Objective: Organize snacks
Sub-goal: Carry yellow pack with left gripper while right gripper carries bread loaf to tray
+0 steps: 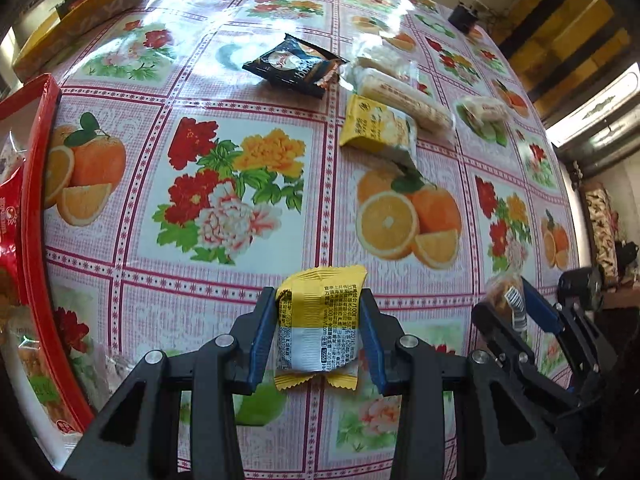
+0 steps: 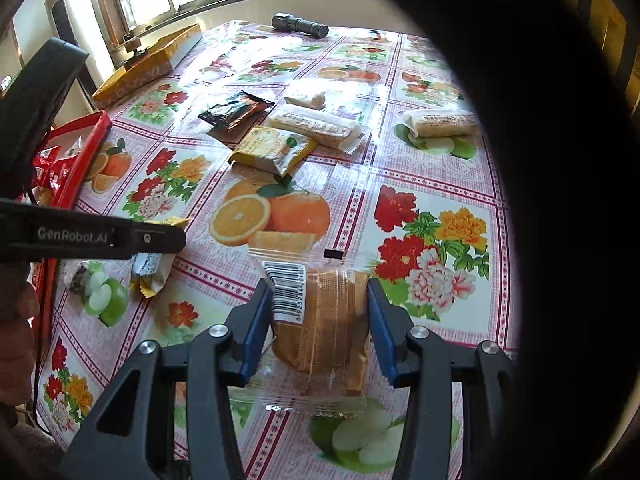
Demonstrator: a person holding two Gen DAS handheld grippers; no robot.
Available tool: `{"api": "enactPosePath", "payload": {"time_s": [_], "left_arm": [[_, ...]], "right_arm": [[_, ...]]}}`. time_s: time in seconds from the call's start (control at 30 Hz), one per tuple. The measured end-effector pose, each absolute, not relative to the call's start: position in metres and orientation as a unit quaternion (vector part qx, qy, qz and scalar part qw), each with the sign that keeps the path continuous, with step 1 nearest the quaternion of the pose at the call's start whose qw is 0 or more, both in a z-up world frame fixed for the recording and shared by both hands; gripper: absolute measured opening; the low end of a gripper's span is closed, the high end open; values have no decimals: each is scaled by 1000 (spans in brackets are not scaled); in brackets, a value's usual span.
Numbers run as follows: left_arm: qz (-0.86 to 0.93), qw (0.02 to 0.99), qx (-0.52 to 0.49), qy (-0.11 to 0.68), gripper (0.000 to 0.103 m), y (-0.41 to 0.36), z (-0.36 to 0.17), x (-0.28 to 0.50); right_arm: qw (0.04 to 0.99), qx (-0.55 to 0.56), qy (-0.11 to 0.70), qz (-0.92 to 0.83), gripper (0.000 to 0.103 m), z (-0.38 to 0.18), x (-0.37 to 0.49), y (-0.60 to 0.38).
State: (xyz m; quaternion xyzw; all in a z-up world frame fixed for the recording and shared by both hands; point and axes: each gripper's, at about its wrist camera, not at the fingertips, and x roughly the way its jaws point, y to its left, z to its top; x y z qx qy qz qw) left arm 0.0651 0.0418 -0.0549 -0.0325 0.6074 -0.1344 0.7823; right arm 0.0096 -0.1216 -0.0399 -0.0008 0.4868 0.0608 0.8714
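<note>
Gripping one snack each, both grippers hang above the near part of the bench (image 1: pixel 248 240), which carries a fruit-and-flower oilcloth. The left gripper (image 1: pixel 319 326) has its blue fingers (image 1: pixel 262 334) closed on a yellow-and-white packet (image 1: pixel 318 320); the packet's long axis runs away from the camera, yellow end pointing toward the far edge, crimped seam toward the wrist. The right gripper (image 2: pixel 320 320) has its fingers (image 2: pixel 256 332) closed on a clear-wrapped cake (image 2: pixel 324 320), long axis also running away from the camera, barcode end toward the far edge.

Loose snacks counted on the bench, mid-surface: one dark packet (image 2: pixel 236 112), one yellow packet (image 2: pixel 272 152), three pale wrapped bars (image 2: pixel 316 126), five items in all. The dark and yellow packets lie aslant to the bench edges; the bar nearest them lies aslant too, and the bar toward the right edge lies roughly parallel to the far edge.

One red box (image 1: pixel 36 184) sits at the left edge with red-wrapped snacks inside. One yellow box (image 2: pixel 148 64) lies at the far left corner. One black flashlight (image 2: pixel 300 26) lies near the far edge.
</note>
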Motion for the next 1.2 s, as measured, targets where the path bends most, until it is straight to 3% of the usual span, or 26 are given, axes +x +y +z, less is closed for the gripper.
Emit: {"api": "enactPosePath", "payload": {"time_s": [0.37,1.2], "left_arm": [[-165,803,37,571,40,44,-45,14],[-122,836,3,535,40,136,-8,-15]], "right_arm": [[872,6,487,44,48,-37,-22,-114],[876,-27,462,134,48,-8,-8,-11]]}}
